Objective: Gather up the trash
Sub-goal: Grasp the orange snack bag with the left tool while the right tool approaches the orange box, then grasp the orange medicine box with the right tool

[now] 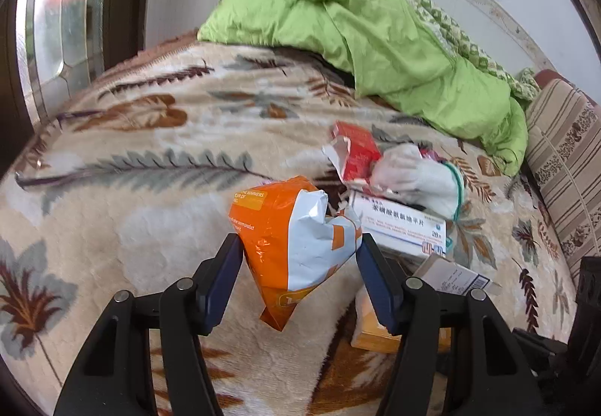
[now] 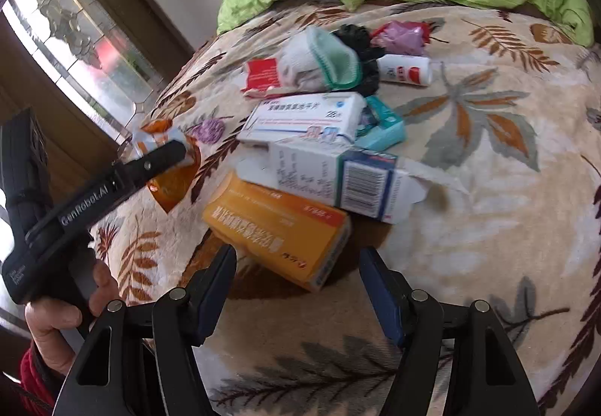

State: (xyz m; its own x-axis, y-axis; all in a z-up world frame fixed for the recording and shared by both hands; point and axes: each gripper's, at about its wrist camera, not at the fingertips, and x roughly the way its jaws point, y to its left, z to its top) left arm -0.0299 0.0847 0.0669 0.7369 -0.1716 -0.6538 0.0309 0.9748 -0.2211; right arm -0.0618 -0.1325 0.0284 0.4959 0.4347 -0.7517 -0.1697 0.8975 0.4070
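While left tongs (image 1: 298, 247) pinch orange pouch (image 1: 285, 235) | right tongs (image 2: 296, 258) spread | orange box (image 2: 278, 228) partly covered

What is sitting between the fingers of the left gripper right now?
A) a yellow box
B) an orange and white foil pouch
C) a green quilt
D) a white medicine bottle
B: the orange and white foil pouch sits between the left gripper fingers.

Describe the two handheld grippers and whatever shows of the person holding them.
Both grippers, left and right, have dark blue flat fingers on black plastic linkages with silver pivot pins. The left gripper's black body carries white "GenRobot.AI" lettering. A bare hand grips its handle, a red sleeve at the wrist.
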